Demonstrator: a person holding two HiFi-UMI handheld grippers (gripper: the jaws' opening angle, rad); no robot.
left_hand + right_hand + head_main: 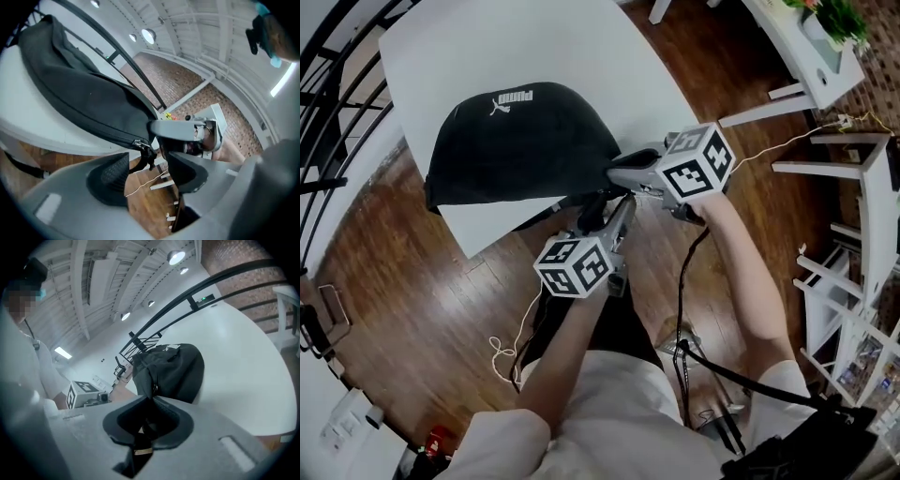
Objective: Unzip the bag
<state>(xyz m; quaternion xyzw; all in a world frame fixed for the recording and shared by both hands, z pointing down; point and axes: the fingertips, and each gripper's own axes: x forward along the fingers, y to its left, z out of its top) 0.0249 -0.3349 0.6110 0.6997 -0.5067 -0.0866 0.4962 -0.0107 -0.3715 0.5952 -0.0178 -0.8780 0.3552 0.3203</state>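
Closest to the head camera are the person's forearms (741, 272), reaching out over the wooden floor (422, 300) with a gripper in each hand. From frame centre, the black bag (520, 141) lies at about ten o'clock, on the near edge of the white table (581, 47), its tapered end pointing toward three o'clock and hanging just off the edge.

At that end, the right gripper (151, 401) has its jaws pressed together on a fold of black material from the bag's corner, so it acts as the anchor. Seen from the left gripper view, it grips at about one o'clock from the zip pull (146, 154).

Below it, the left gripper (147, 164) has its jaws spread wide and holds nothing. The zip pull dangles from its slider at the bag's end and hangs in the gap near the fingertips, touching neither pad as far as I can tell.

My reading is that the step in hand is getting hold of the pull, and the zip looks fully done up. Next, the left jaws need to rise a little toward twelve o'clock and close squarely on the tab. The pull should then run along the zip line away from the anchored corner, while the right gripper keeps the fabric taut so the slider does not bunch the cloth
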